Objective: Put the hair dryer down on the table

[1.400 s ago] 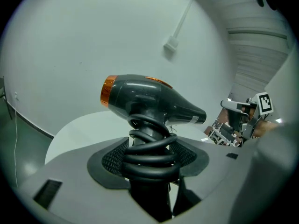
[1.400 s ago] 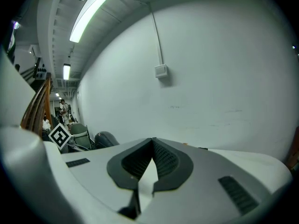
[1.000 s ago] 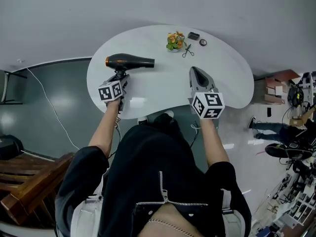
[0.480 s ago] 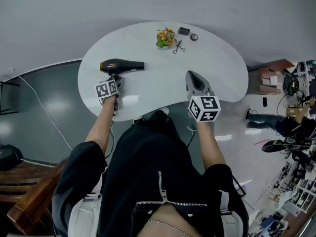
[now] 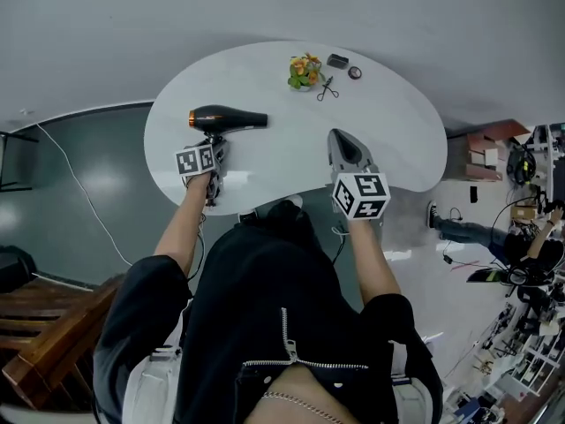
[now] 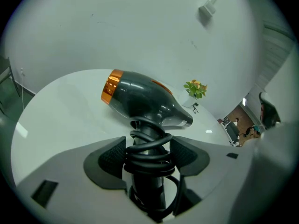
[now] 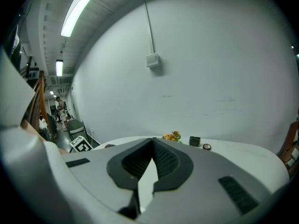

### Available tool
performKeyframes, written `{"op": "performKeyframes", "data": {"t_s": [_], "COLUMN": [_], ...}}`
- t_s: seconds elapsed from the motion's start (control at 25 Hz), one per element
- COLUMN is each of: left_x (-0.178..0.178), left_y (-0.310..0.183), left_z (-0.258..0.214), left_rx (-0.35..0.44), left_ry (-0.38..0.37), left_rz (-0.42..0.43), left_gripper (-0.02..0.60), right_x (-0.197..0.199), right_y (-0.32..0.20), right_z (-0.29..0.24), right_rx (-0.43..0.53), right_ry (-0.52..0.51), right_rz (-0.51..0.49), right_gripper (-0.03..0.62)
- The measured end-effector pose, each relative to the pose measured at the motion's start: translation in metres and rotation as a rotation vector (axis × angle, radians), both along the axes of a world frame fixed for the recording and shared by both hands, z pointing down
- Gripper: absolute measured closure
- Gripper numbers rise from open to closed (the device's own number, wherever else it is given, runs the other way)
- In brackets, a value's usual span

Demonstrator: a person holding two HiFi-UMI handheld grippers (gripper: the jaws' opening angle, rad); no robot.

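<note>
Here, the hair dryer [image 6: 140,99] is held by its cord-wrapped handle, on which the left tongs [image 6: 148,148] are clamped. Its dark barrel, orange ring at the rear, is kept level over the left part of the white table [image 5: 388,122]; contact cannot be told. The right tongs [image 7: 152,143] are pressed together, empty. Square black-and-white patterns are carried on the marker cubes [image 5: 360,195].

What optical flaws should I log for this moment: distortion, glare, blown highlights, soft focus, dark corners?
Head view: heavy fisheye bending, the table rim bows, with a pale glare patch near its front edge. Left gripper view: black vignetted corners; the hair dryer is sharp and evenly lit. Right gripper view: the ceiling light strip is blown out, and the corners are dark too.
</note>
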State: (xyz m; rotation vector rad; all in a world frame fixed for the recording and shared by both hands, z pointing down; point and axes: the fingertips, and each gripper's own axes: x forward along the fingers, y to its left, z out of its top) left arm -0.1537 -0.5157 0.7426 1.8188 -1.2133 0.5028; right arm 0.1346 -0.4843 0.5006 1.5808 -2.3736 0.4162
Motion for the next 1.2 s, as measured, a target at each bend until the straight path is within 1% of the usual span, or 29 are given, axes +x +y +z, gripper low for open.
{"op": "performKeyframes", "data": {"t_s": [0.2,0.24,0.28,0.36,0.4,0.48,0.72,0.88,0.96,1.08,1.2], "left_x": [-0.018,-0.023,-0.028,-0.033,-0.035,-0.039,-0.051,-0.051,-0.047,-0.041,-0.037], "left_y": [0.000,0.001,0.002,0.006,0.008,0.010,0.010,0.011,0.013,0.015,0.018], "left_z": [-0.033,-0.040,-0.046,-0.058,-0.065,-0.082,-0.149,-0.205,-0.232,-0.261,-0.272], "left_rx": [0.128,0.151,0.171,0.211,0.234,0.286,0.471,0.619,0.677,0.735,0.757], "left_ry": [-0.033,-0.045,-0.059,-0.085,-0.096,-0.119,-0.204,-0.264,-0.280,-0.284,-0.273], "left_rz": [-0.025,-0.026,-0.022,0.001,0.013,0.033,0.052,0.079,0.098,0.117,0.116], "left_gripper": [0.300,0.317,0.345,0.454,0.496,0.539,0.555,0.557,0.557,0.557,0.557], "right_x": [-0.020,-0.025,-0.030,-0.040,-0.044,-0.053,-0.083,-0.096,-0.099,-0.100,-0.100], "right_y": [-0.010,-0.011,-0.013,-0.015,-0.016,-0.019,-0.027,-0.029,-0.030,-0.030,-0.027], "right_z": [-0.002,-0.002,-0.001,0.001,0.002,0.004,-0.003,-0.016,-0.021,-0.026,-0.030], "right_rx": [0.013,0.016,0.019,0.024,0.025,0.032,0.079,0.121,0.143,0.170,0.192], "right_ry": [-0.021,-0.025,-0.027,-0.019,-0.014,-0.007,-0.002,-0.019,-0.030,-0.032,-0.029], "right_rz": [-0.038,-0.046,-0.055,-0.071,-0.078,-0.092,-0.137,-0.159,-0.166,-0.175,-0.181], "right_gripper": [0.595,0.595,0.595,0.597,0.597,0.597,0.599,0.599,0.599,0.599,0.600]}}
